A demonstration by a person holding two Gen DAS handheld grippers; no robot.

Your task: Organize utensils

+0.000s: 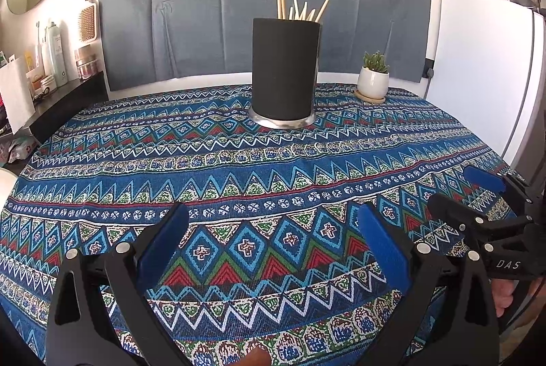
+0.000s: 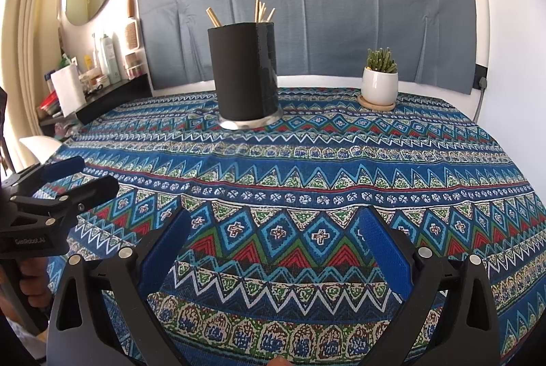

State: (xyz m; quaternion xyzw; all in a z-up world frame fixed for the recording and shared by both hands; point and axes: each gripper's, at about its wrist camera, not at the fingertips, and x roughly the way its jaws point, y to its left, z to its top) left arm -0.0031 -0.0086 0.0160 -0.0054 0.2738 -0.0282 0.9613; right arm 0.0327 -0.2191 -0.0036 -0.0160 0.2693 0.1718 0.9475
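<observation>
A black cylindrical holder [image 1: 284,69] [image 2: 244,72] on a shiny metal base stands upright at the far middle of the table. Several wooden chopsticks [image 1: 302,10] [image 2: 261,11] stick out of its top. My left gripper [image 1: 273,212] hovers open over the near part of the patterned cloth, with nothing between its blue pads. My right gripper [image 2: 276,219] is open and holds nothing, level with the left one and to its right. Each gripper shows in the other's view: the right gripper [image 1: 467,192] at the right edge, the left gripper [image 2: 85,174] at the left edge.
A small cactus in a white pot [image 1: 373,81] [image 2: 379,82] sits on a wooden coaster at the back right. A blue patterned tablecloth [image 1: 239,161] covers the table. A white fridge [image 1: 484,75] stands on the right, a cluttered shelf [image 1: 51,65] on the left.
</observation>
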